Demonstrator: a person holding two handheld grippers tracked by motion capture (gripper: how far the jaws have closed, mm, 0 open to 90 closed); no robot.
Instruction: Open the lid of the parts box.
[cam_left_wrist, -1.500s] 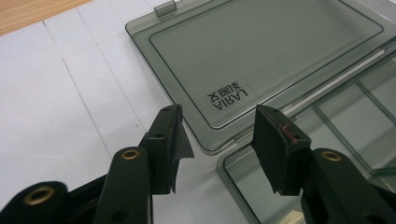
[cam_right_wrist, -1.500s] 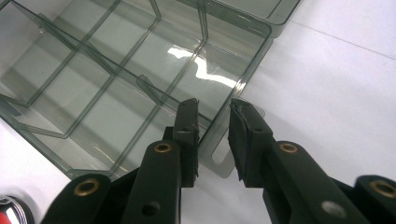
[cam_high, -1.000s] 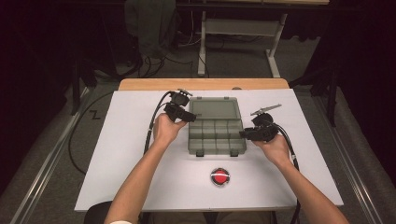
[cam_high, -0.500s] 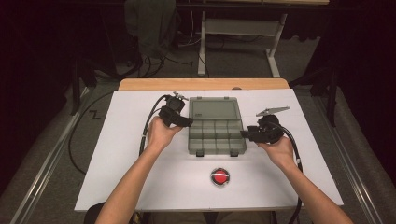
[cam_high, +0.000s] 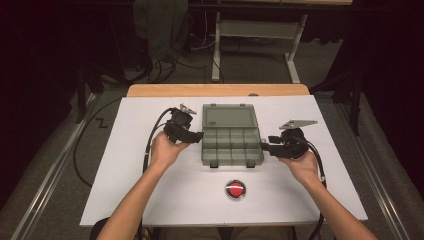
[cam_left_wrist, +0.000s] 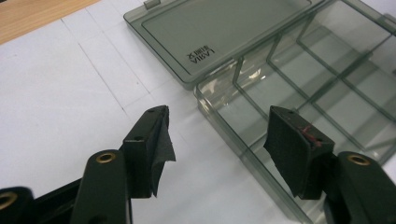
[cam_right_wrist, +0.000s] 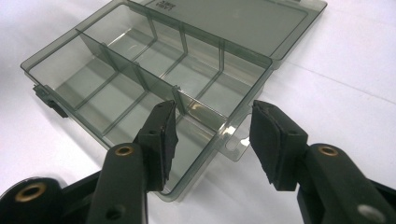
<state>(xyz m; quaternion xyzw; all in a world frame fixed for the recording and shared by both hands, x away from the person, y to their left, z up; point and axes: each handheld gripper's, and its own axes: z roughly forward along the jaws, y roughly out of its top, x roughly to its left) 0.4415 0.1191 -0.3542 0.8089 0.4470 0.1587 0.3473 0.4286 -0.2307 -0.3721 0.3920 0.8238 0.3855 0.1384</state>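
Observation:
A smoky clear compartment box (cam_high: 232, 145) lies open mid-table, its lid (cam_high: 229, 117) flat behind it and its cells empty. My left gripper (cam_high: 199, 135) sits at the box's left side, open. In the left gripper view (cam_left_wrist: 219, 116) the box's (cam_left_wrist: 299, 70) left wall stands between the jaws, untouched; they have just been closing slightly. My right gripper (cam_high: 265, 146) is at the right side, open. In the right gripper view (cam_right_wrist: 214, 109) the box's (cam_right_wrist: 126, 84) right wall lies between the jaws, which have just been opening; the pads are clear of it.
A red round button (cam_high: 235, 189) sits on the white table (cam_high: 125, 165) in front of the box. A wooden strip (cam_high: 217, 90) runs along the far edge. Black cables (cam_high: 150, 142) trail from both grippers. A metal desk frame (cam_high: 250, 30) stands on the floor beyond.
My left gripper has drawn back to the left and a little nearer the person; my right gripper has shifted slightly to the right. The box has not moved.

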